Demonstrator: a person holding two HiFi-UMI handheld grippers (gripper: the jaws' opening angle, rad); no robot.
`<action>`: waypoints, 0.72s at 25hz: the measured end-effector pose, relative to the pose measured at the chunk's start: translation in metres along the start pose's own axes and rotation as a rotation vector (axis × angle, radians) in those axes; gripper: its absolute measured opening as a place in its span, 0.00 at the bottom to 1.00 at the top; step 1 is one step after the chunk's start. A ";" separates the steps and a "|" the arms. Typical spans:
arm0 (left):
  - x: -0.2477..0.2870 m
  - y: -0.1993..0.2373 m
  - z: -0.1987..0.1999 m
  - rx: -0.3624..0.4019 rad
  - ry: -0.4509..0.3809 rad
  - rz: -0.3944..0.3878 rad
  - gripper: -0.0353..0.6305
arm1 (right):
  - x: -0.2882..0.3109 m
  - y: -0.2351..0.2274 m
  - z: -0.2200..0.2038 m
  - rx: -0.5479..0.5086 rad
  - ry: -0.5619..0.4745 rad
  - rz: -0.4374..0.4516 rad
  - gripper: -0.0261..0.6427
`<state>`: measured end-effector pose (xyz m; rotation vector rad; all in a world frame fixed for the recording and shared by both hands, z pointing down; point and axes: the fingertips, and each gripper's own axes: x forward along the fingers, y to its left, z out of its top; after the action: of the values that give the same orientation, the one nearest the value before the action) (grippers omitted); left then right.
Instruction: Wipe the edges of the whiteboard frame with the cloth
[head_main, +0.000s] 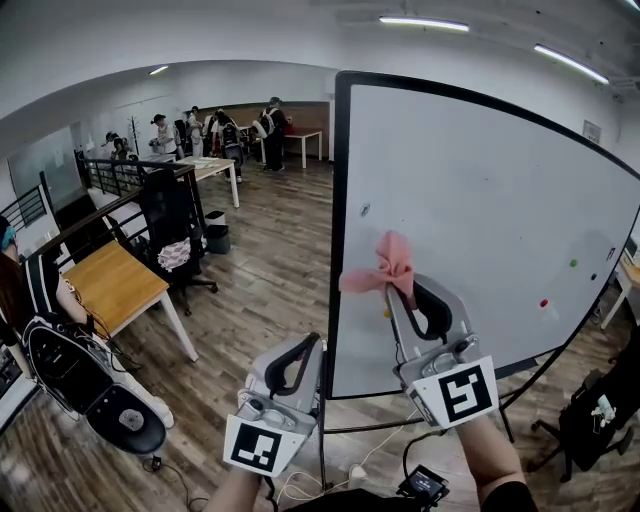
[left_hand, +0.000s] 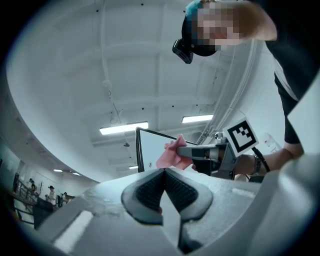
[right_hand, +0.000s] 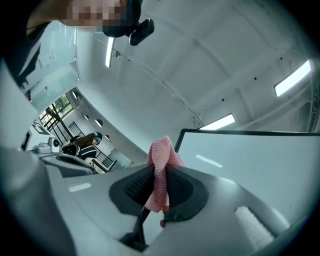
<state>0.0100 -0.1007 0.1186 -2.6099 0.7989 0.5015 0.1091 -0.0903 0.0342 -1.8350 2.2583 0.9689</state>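
Right gripper (head_main: 400, 292) is clamped on the pink cloth (head_main: 383, 270). Its own view shows the fabric pinched between the pads, poking out at 12 o'clock. The head view adds the where: the cloth is over the whiteboard (head_main: 480, 220) face, just at 3 o'clock of the black frame (head_main: 336, 200) left edge. Can't tell if it's touching. Left gripper (head_main: 316, 342) sits low at 7 o'clock of the cloth. Only its own view shows its jaws pressed together, nothing between.

A black office chair (head_main: 170, 225) stands on the wood-plank floor (head_main: 270, 290), a black bin (head_main: 217, 238) just beside it; several people (head_main: 225, 130) gather at the room's far end.
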 end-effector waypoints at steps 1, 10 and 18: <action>0.004 0.002 0.006 0.017 -0.006 -0.002 0.05 | 0.006 -0.002 0.006 -0.013 -0.008 0.004 0.11; 0.041 0.032 0.058 0.012 -0.061 -0.040 0.05 | 0.065 -0.023 0.044 -0.102 -0.036 0.031 0.11; 0.068 0.035 0.092 0.075 -0.113 -0.072 0.05 | 0.099 -0.047 0.075 -0.186 -0.071 0.017 0.11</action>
<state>0.0215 -0.1181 0.0008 -2.5065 0.6725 0.5807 0.0993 -0.1410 -0.0882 -1.8191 2.2129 1.2653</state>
